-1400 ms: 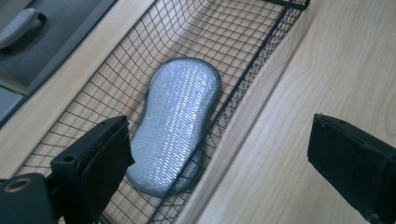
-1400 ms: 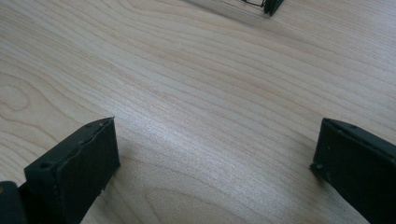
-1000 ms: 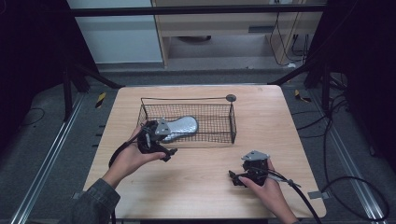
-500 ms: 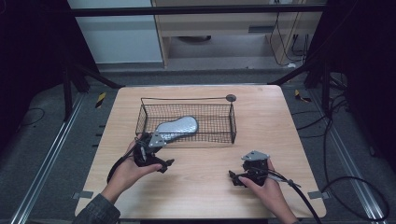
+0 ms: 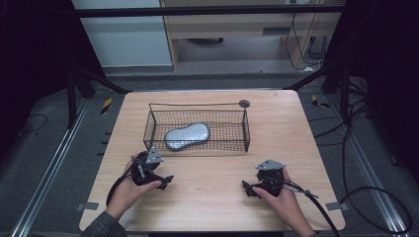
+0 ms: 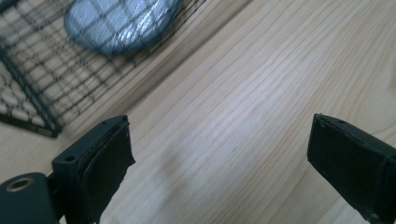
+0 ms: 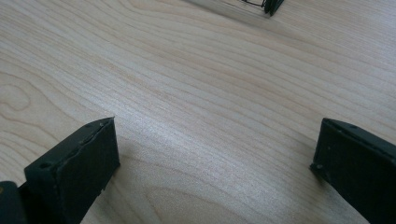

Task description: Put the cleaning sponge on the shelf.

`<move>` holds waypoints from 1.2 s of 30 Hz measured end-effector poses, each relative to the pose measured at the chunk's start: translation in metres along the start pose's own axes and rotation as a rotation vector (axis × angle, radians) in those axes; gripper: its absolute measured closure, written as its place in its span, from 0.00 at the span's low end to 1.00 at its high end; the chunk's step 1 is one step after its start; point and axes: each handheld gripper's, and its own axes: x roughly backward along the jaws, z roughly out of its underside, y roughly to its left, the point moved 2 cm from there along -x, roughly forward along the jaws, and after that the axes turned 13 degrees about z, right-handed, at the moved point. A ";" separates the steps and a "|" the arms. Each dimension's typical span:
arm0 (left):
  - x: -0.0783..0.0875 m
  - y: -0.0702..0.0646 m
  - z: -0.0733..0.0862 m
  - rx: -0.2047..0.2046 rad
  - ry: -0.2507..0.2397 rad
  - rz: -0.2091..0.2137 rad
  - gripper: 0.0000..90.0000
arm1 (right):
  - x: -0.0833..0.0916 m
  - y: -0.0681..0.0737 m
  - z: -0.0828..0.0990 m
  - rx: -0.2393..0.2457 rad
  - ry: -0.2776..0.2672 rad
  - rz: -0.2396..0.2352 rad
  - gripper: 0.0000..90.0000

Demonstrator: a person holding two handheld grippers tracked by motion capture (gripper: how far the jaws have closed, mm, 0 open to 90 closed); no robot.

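Observation:
A black wire basket [image 5: 232,129] stands at the middle of the wooden table [image 5: 207,197]. Inside it, toward the left, lies a silver-grey oblong object [image 5: 187,136], also seen through the mesh [image 6: 116,23]. My left gripper [image 5: 160,180] rests in a hand on the table just in front of the basket's front left corner, open and holding nothing [image 6: 219,123]. My right gripper [image 5: 251,188] sits in the other hand near the table's front right, well apart from the basket. It is open over bare wood [image 7: 217,123].
A small dark round disc [image 5: 243,103] sits at the basket's back right corner. A corner of the basket [image 7: 271,5] shows at the top of the right gripper view. Cables trail from both grippers off the table's front edge. Metal frame legs flank the table.
My left gripper has drawn back from the basket's front left side toward the person and now rests on the table. The silver-grey object stays in the basket. The right gripper has not moved.

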 end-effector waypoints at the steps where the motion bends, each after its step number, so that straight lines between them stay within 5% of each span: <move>1: -0.001 0.002 0.004 0.009 0.003 0.002 0.07 | 0.000 0.000 0.000 0.000 0.000 0.000 0.00; 18: -0.006 0.033 0.032 0.133 -0.026 -0.028 0.04 | 0.000 0.000 0.000 0.001 0.000 -0.001 0.00; 36: -0.009 0.041 0.038 0.139 -0.086 -0.009 0.00 | 0.000 0.000 0.000 0.001 -0.003 -0.003 0.00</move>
